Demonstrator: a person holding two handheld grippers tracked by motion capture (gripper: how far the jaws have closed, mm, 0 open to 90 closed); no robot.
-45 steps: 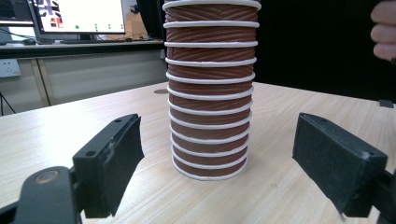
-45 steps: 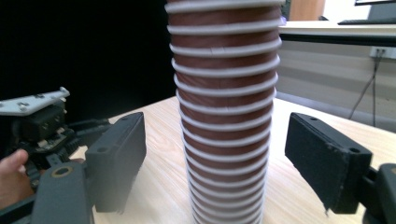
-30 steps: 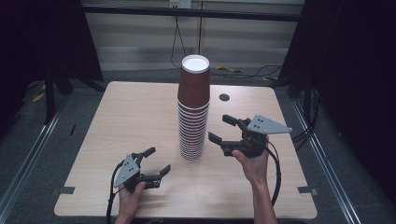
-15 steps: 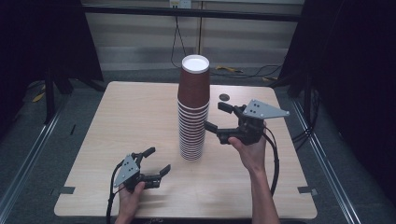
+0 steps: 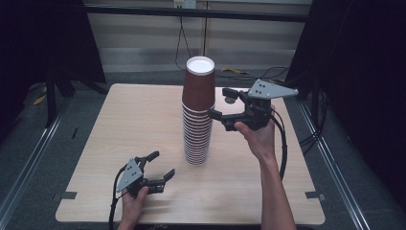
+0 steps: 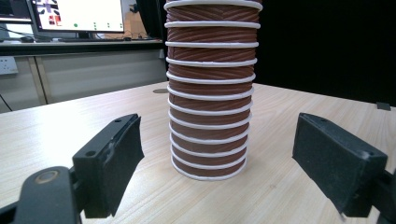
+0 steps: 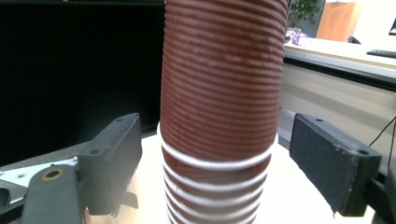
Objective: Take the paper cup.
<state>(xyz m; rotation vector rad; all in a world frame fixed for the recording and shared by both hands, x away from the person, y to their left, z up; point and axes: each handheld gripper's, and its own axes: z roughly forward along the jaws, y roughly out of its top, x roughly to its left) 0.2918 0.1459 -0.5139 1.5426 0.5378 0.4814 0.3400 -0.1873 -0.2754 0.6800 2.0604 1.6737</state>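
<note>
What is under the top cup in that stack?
Under the top cup: nested upside-down brown ribbed paper cups, only their white-rimmed bands showing, the lowest standing on the wooden table. Their upper bodies and insides are covered.

The cups [image 5: 197, 115] in the tall stack are brown with thin ridges and white rims, and the top one has a white bottom. The table [image 5: 119, 124] is pale wood with fine lines. Both grippers have black jaws, and the right gripper [image 5: 221, 103] wears a grey plate
</note>
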